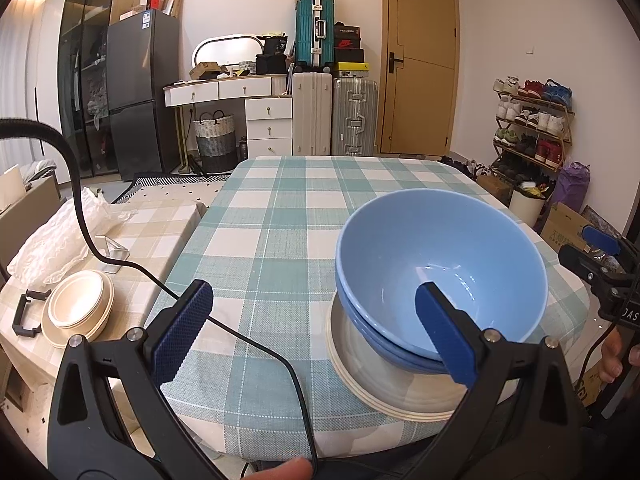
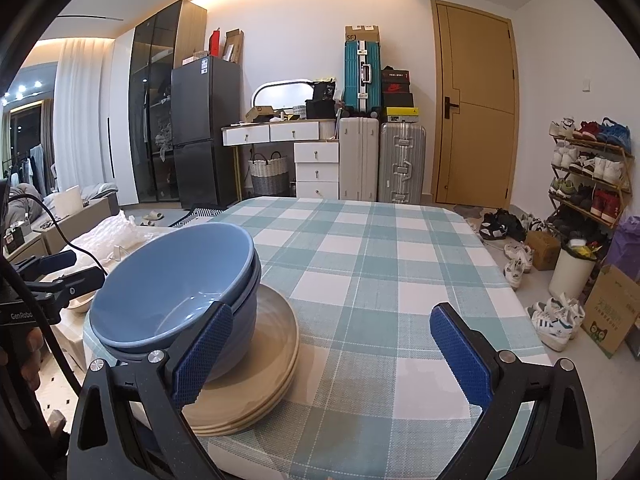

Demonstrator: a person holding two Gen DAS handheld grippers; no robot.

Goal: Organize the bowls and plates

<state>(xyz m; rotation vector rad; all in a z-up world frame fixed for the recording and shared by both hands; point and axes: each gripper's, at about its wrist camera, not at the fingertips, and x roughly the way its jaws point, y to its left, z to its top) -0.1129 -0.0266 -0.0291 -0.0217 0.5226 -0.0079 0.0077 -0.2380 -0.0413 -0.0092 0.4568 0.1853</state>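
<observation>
Bowls (image 1: 440, 272) nested on plates (image 1: 384, 384), near table (image 1: 280, 208) edge.
Your left gripper (image 1: 312, 332) and right gripper (image 2: 332, 352) both gape wide, holding nothing.

I see the desk (image 1: 280, 216) under a teal-and-white checked cloth, its far half bare. Stack of cream plates (image 1: 384, 392) sits on it at 5 o'clock in the left wrist view, near the front edge; nested blue bowls (image 1: 440, 272) sit on the plates. In the right wrist view the same plates (image 2: 256, 392) are at 7 o'clock and the bowls (image 2: 176, 284) at 9. A black cable (image 1: 256, 344) trails across the cloth at 6–7 o'clock. Lower side surface (image 1: 160, 224) with a beige checked cover at 9 o'clock carries cream bowls on a plate (image 1: 78, 312), a black bracket (image 1: 26, 314), bubble wrap (image 1: 60, 240), and a small metal stand (image 1: 114, 254).
</observation>
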